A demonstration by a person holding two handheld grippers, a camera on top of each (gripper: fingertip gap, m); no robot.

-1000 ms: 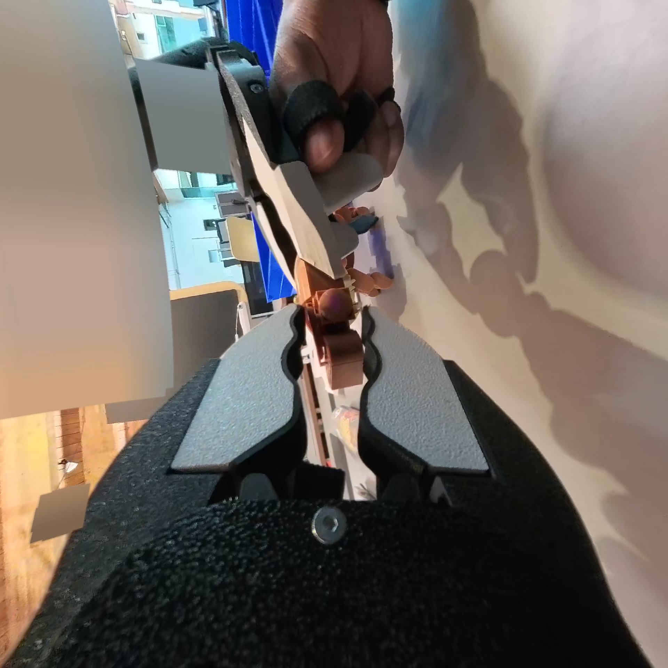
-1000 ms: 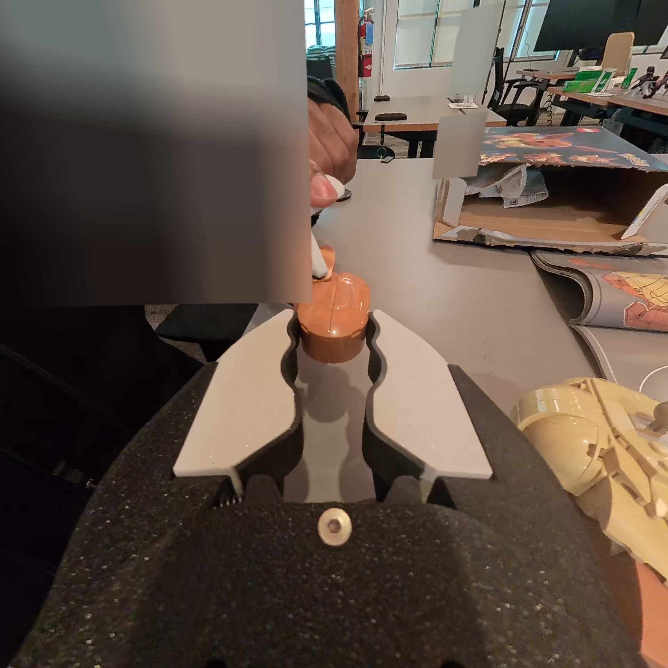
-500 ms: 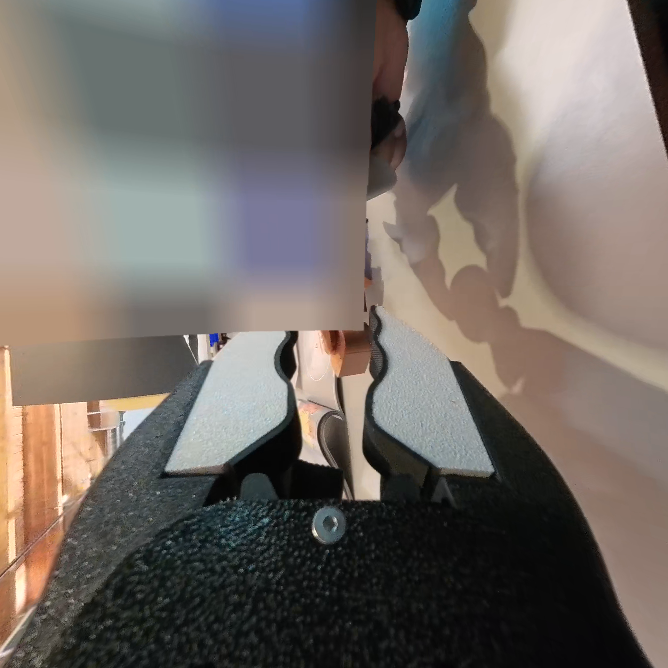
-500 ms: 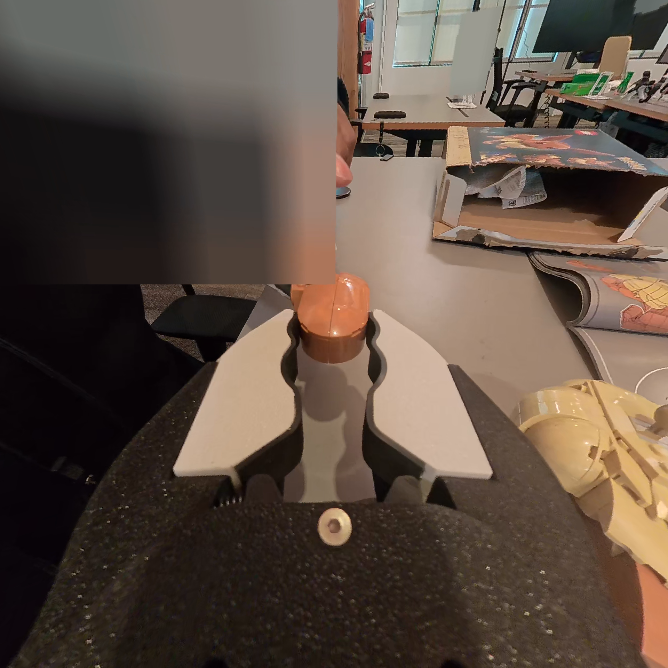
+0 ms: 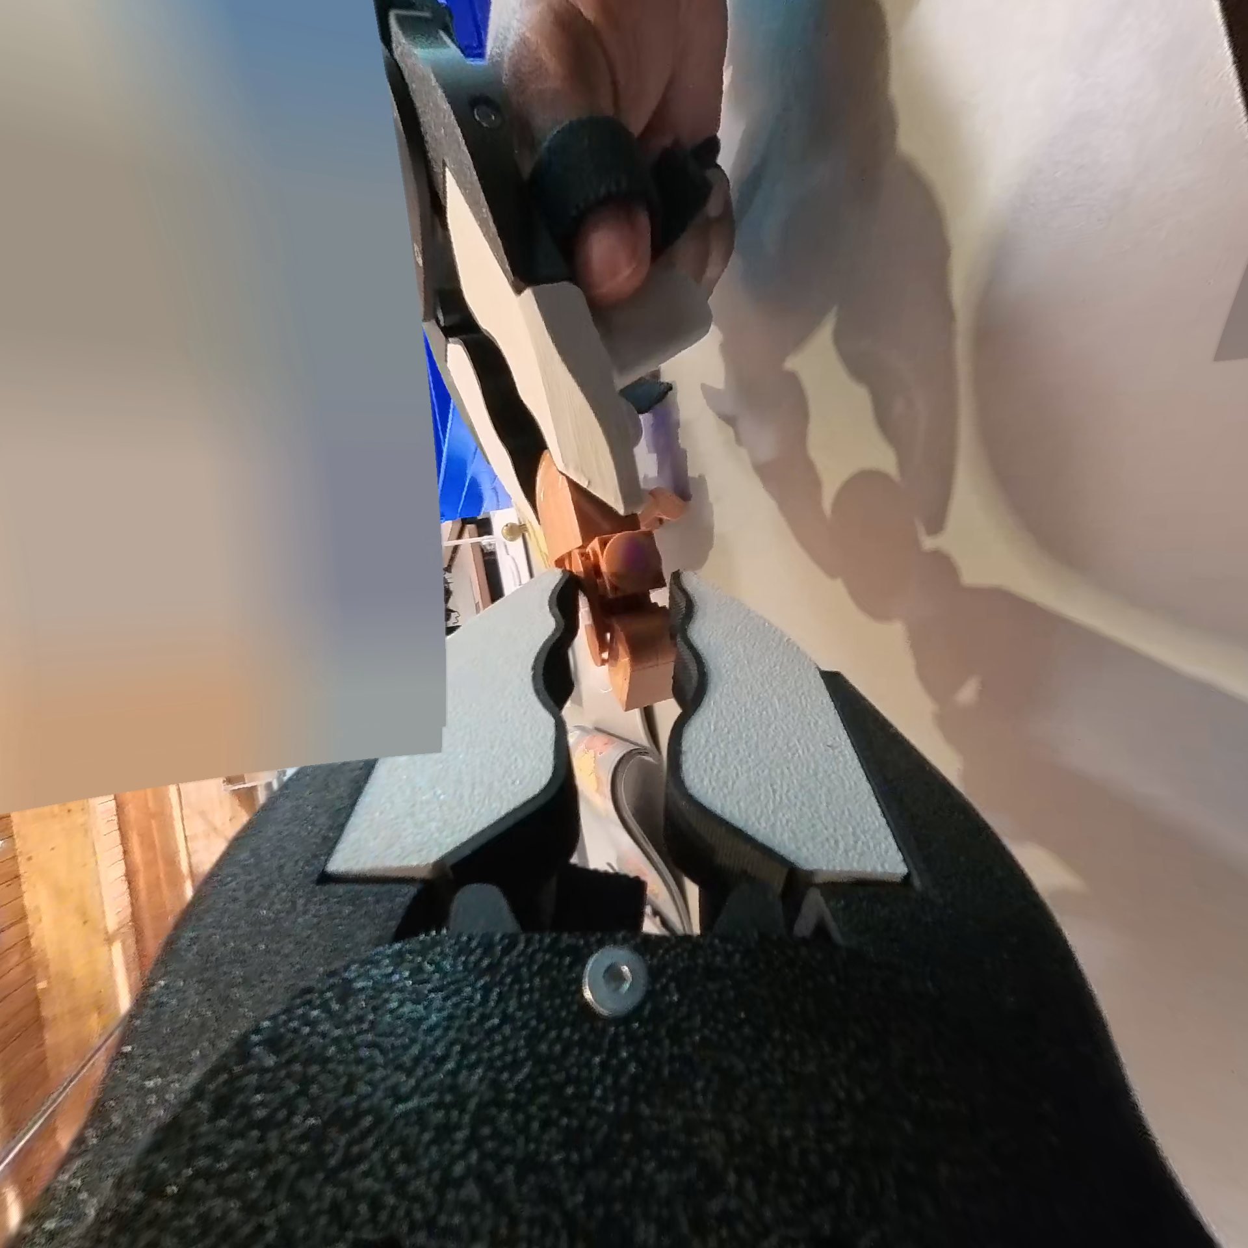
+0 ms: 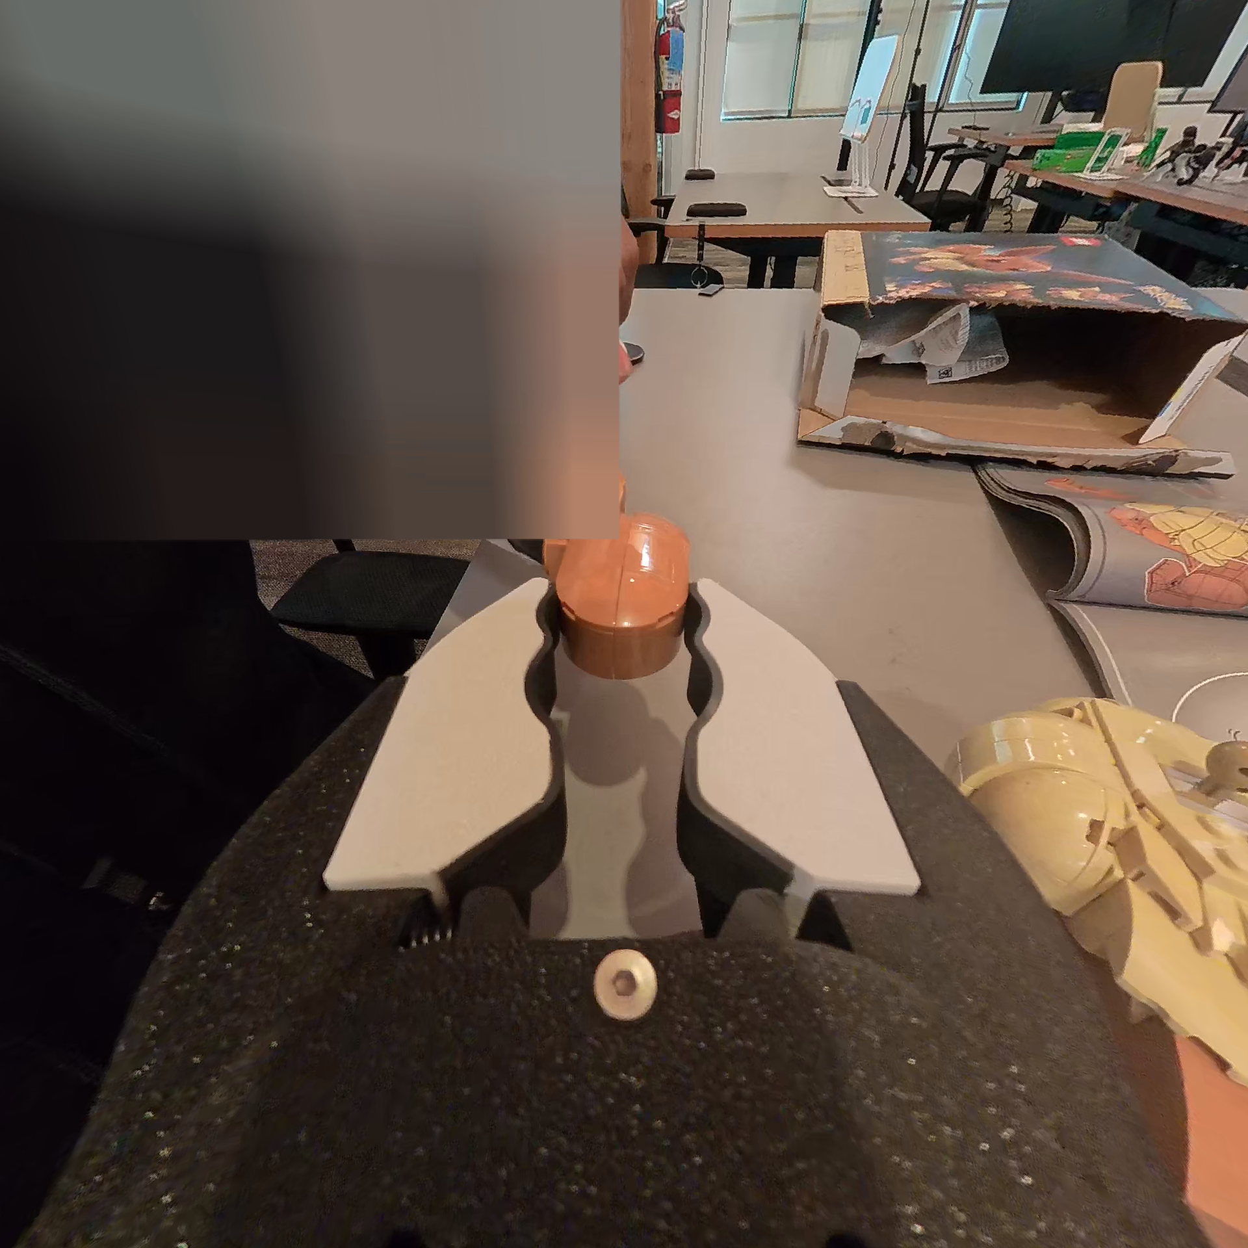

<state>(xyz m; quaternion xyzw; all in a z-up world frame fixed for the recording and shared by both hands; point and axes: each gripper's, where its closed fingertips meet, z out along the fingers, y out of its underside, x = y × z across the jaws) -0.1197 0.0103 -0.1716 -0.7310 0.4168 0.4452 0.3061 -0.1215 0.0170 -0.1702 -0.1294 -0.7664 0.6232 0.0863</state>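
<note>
Orange-brown glossy plastic brick assembly [image 6: 621, 608], dome-topped, sits clamped between your right gripper [image 6: 622, 628] jaws above the grey matte tabletop [image 6: 844, 574]; your left gripper [image 5: 625, 631] jaws pinch its jointed blocky end [image 5: 635, 648]. Farther right lies a torn cardboard box [image 6: 1013, 378].

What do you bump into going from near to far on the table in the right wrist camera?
Orange-brown brick piece held in the right tongs → open instruction booklet → torn cardboard box → far desks.
</note>
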